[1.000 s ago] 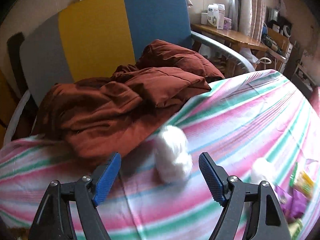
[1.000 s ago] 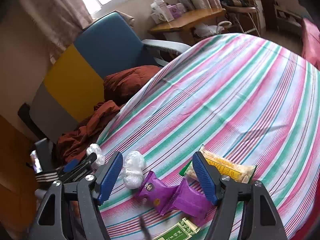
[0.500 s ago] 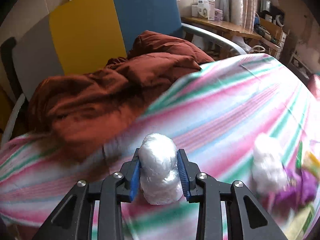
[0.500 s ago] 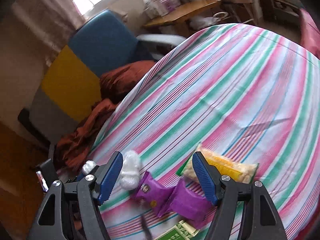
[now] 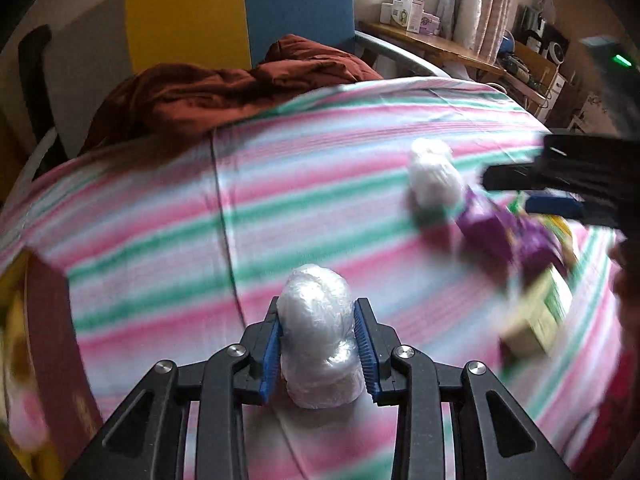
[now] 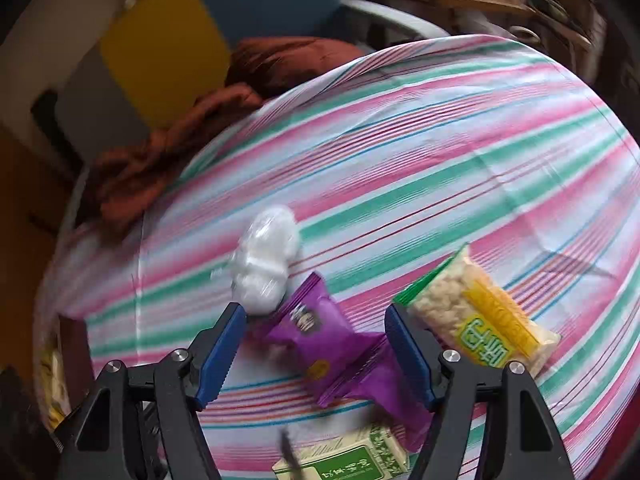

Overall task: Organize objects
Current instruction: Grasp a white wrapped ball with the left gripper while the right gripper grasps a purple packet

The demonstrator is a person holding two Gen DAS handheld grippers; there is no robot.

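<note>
- My left claw (image 5: 319,346) sits low in the middle of its view, and its blue pads (image 5: 270,354) pinch a white wrapped bundle (image 5: 318,336) from both sides.
- The claw has just squeezed in on that bundle.
- Under it lies the striped cloth (image 5: 280,200) that covers the surface.
- A second white bundle (image 5: 434,178) lies on the cloth, up and to the right, well apart from the one I hold.
- My right claw (image 6: 316,354) is spread wide and grips nothing.
- Between its pads lie purple snack packs (image 6: 320,330) on the cloth.
- The second white bundle touches the purple packs at their upper left.
- A yellow and green rice snack bag (image 6: 476,316) lies just right of the claw.
- A green and cream box (image 6: 348,460) sits at the bottom edge.
- A brown blanket (image 5: 224,92) is heaped at the top, against a blue and yellow chair (image 5: 240,12).
</note>
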